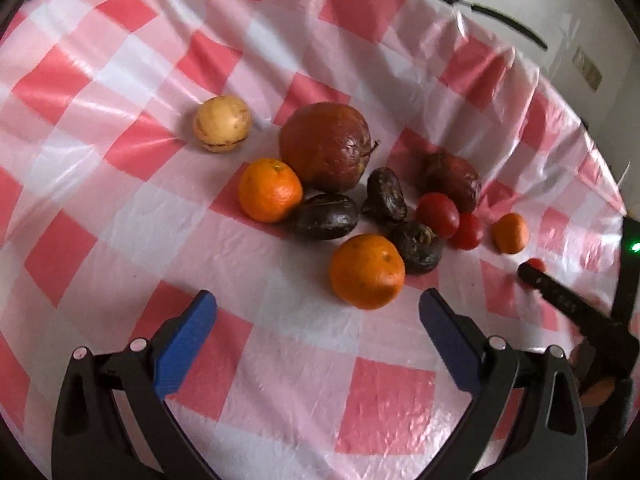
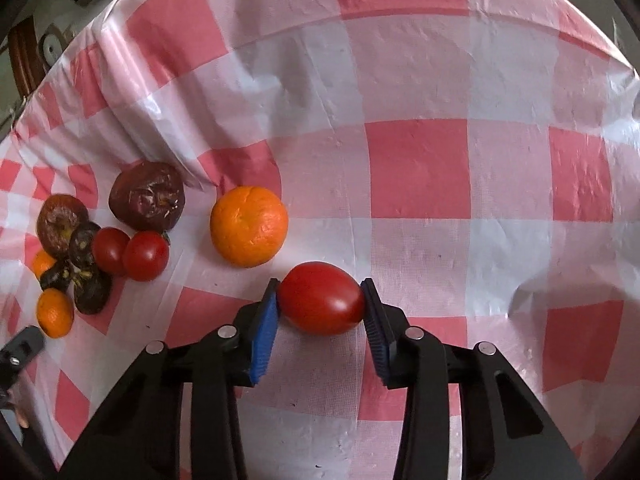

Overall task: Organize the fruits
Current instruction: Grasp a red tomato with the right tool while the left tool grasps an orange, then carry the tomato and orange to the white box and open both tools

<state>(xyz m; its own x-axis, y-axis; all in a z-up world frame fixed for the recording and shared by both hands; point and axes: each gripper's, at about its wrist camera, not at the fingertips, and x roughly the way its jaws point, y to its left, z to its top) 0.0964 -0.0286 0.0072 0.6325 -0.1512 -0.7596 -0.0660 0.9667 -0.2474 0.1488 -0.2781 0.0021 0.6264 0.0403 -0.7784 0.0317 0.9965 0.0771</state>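
Observation:
In the right wrist view my right gripper is shut on a red tomato, just above the checked cloth. An orange lies just beyond it. To the left lie two tomatoes, a shrivelled dark red fruit and dark fruits. In the left wrist view my left gripper is open and empty, just short of an orange. Beyond it lie dark fruits, another orange, a large wrinkled apple, a yellow fruit and two tomatoes.
A pink and white checked plastic cloth covers the table, with a raised fold at the left. The right gripper's finger shows at the right edge of the left wrist view, by a small orange. The table's far edge borders a white wall.

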